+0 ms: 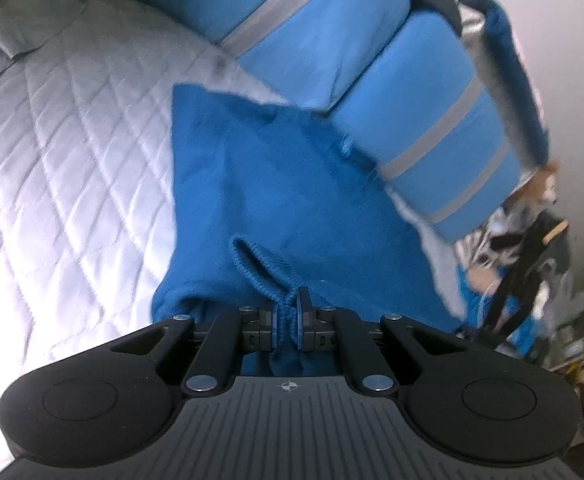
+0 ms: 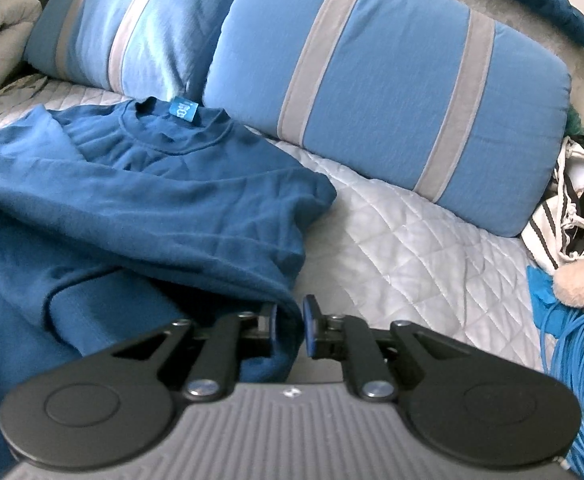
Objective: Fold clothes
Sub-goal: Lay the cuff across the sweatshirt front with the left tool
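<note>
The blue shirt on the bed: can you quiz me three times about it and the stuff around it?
1. Where is the shirt?
A. on the quilt
B. on a chair
C. on the floor

2. How many striped pillows are behind it?
A. one
B. two
C. four

3. What is the left gripper doing?
A. wide open
B. shut on the shirt's hem
C. holding a pillow

Answers: 1 A, the shirt is spread over the white quilt. 2 B, two blue pillows with grey stripes lie side by side. 3 B, its jaws pinch the ribbed hem.
</note>
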A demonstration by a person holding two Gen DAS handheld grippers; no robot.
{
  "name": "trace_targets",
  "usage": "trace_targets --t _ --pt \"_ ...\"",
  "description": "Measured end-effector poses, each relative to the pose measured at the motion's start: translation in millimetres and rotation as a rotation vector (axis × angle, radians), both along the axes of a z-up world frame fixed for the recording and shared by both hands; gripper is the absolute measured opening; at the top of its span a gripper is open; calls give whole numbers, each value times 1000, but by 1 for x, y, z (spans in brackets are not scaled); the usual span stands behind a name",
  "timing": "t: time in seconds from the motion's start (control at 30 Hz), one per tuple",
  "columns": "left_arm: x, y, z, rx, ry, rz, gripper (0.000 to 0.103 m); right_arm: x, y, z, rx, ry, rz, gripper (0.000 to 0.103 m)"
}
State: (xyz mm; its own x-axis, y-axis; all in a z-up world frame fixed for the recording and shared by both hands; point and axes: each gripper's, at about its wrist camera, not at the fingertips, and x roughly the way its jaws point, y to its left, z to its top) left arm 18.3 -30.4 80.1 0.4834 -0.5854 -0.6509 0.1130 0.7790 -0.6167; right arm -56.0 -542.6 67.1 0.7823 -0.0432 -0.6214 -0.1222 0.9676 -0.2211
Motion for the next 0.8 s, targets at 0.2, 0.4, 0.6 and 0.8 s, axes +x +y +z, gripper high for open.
trace_targets --t 0.2,0.4,0.6,0.8 --pt "-8 -12 -11 166 -21 -63 9 1 0 0 15 12 5 27" --pt "-12 -23 -17 239 -24 -105 9 2 -4 -5 -3 32 -11 39" --pt "-12 -24 -17 238 -12 -137 9 5 -9 -6 -21 35 -36 48" --pt "-13 -24 -15 232 10 -104 17 0 -10 -6 -7 49 -13 58"
